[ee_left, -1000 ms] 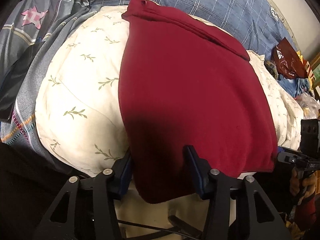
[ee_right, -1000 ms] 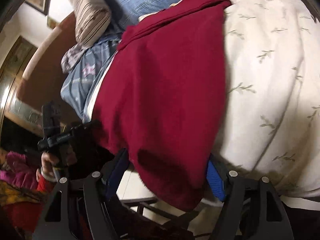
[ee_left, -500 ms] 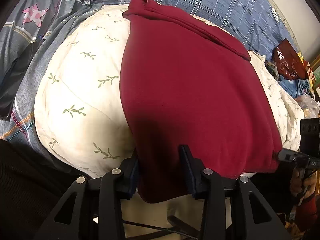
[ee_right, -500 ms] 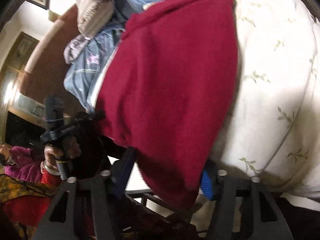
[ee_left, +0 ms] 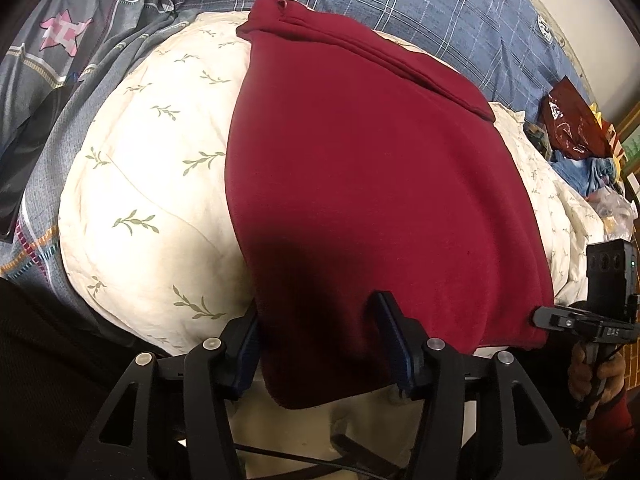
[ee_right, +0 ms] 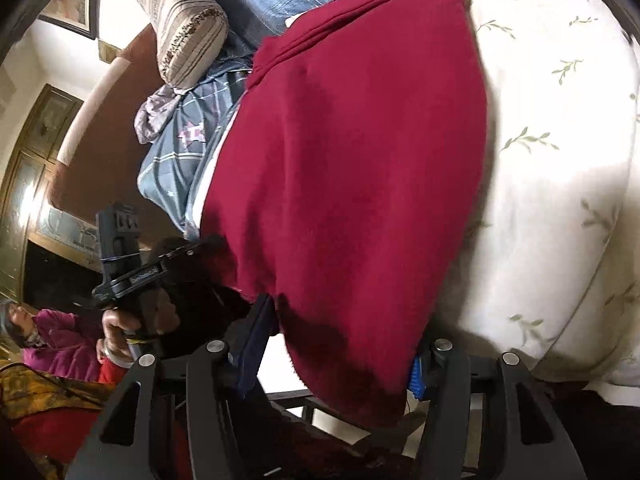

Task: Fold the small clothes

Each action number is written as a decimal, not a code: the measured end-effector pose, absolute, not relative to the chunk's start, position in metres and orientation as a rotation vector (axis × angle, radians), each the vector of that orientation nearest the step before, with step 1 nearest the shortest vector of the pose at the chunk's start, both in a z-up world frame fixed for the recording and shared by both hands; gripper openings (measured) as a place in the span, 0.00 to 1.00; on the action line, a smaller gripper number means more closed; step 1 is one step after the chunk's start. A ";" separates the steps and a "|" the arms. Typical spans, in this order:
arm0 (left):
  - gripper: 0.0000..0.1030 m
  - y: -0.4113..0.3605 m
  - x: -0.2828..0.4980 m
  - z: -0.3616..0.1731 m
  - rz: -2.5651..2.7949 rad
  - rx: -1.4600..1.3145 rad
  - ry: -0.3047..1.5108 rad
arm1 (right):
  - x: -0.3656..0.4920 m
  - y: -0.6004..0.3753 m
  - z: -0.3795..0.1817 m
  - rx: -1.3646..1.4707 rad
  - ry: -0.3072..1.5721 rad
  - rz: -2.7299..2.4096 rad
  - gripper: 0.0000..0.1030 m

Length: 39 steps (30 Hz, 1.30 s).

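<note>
A dark red garment [ee_left: 360, 180] lies flat on a cream leaf-print quilt [ee_left: 152, 200], its near edge hanging over the bed's edge. My left gripper [ee_left: 320, 340] straddles the garment's near left corner. Its jaws are opening, with cloth between them but not pinched. In the right wrist view the same red garment [ee_right: 352, 160] fills the middle, and my right gripper [ee_right: 340, 352] straddles its near right corner. Those jaws stand apart with cloth draped over the right finger [ee_right: 416, 376]. Each gripper also shows in the other's view, held in a hand.
A blue plaid sheet [ee_left: 400, 12] covers the bed behind the quilt. Grey patterned bedding [ee_left: 60, 40] lies at the left and a striped bolster [ee_right: 184, 20] at the headboard. Bags and loose clothes [ee_left: 572, 132] are piled at the far right. A person in a pink top [ee_right: 60, 340] sits low on the left.
The left jaws narrowed around the red corner, then widened again. The right jaws came closer together around the other corner, and the right view rolled slightly.
</note>
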<state>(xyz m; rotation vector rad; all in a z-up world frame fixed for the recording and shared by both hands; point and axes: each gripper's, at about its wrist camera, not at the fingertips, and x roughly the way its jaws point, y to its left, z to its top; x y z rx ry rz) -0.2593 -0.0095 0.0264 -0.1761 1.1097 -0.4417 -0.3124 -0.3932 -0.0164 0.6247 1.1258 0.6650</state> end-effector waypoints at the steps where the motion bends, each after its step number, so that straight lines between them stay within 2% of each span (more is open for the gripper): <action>1: 0.50 -0.010 -0.259 0.027 -0.442 -0.174 1.110 | -0.312 -0.390 -0.018 0.626 1.130 0.654 0.57; 2: 0.48 -0.010 -0.259 0.027 -0.442 -0.171 1.109 | -0.311 -0.390 -0.021 0.634 1.133 0.656 0.57; 4: 0.32 -0.009 -0.260 0.027 -0.424 -0.157 1.102 | -0.310 -0.385 -0.020 0.625 1.129 0.662 0.54; 5: 0.19 -0.007 -0.261 0.028 -0.426 -0.166 1.102 | -0.310 -0.383 -0.018 0.598 1.127 0.664 0.48; 6: 0.13 -0.005 -0.260 0.028 -0.442 -0.197 1.109 | -0.311 -0.380 -0.014 0.575 1.113 0.673 0.35; 8: 0.11 -0.001 -0.259 0.032 -0.453 -0.230 1.111 | -0.312 -0.378 -0.001 0.574 1.064 0.712 0.23; 19: 0.10 0.018 -0.242 0.106 -0.511 -0.299 0.913 | -0.286 -0.397 0.059 0.686 0.795 0.746 0.17; 26: 0.10 0.005 -0.192 0.133 -0.490 -0.287 0.806 | -0.231 -0.416 0.091 0.708 0.665 0.678 0.15; 32: 0.10 -0.027 -0.127 0.128 -0.425 -0.292 0.775 | -0.169 -0.435 0.102 0.644 0.640 0.569 0.15; 39: 0.10 -0.060 -0.059 0.111 -0.375 -0.298 0.786 | -0.101 -0.449 0.089 0.671 0.665 0.519 0.14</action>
